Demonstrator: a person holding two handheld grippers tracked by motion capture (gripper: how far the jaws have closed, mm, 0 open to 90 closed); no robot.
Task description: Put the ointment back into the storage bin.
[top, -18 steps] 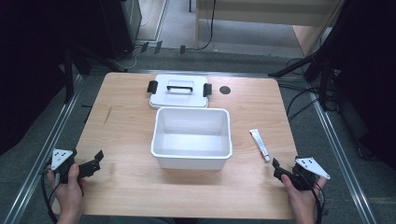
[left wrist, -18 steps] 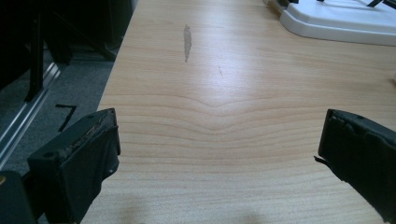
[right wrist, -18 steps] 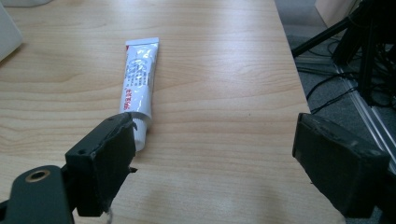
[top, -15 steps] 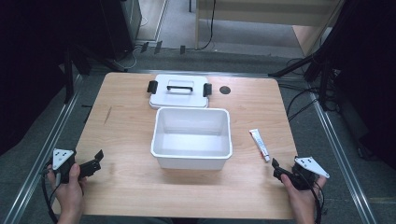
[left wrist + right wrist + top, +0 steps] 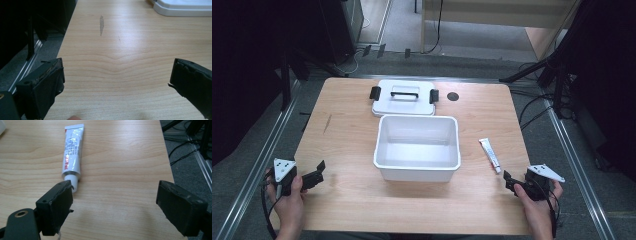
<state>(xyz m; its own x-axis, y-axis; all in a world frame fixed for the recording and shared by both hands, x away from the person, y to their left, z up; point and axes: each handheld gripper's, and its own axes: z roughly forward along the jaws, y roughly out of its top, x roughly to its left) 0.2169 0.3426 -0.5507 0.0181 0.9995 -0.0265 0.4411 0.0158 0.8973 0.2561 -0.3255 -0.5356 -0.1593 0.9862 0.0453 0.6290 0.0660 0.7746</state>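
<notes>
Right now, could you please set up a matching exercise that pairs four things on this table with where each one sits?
Things:
1. white tub
2. lid
3. tube
4. left gripper

Places:
A. at the table's near left edge, jaws open
B. flat on the wood, just ahead of the right gripper
C. middle of the table
D. behind the tub, at the far edge

Pairs: 1-C, 2-D, 3-B, 4-A

Left tool (image 5: 117,82) jaws stand wide apart over bare counter (image 5: 125,50); white lid (image 5: 182,7) at far edge.
</notes>
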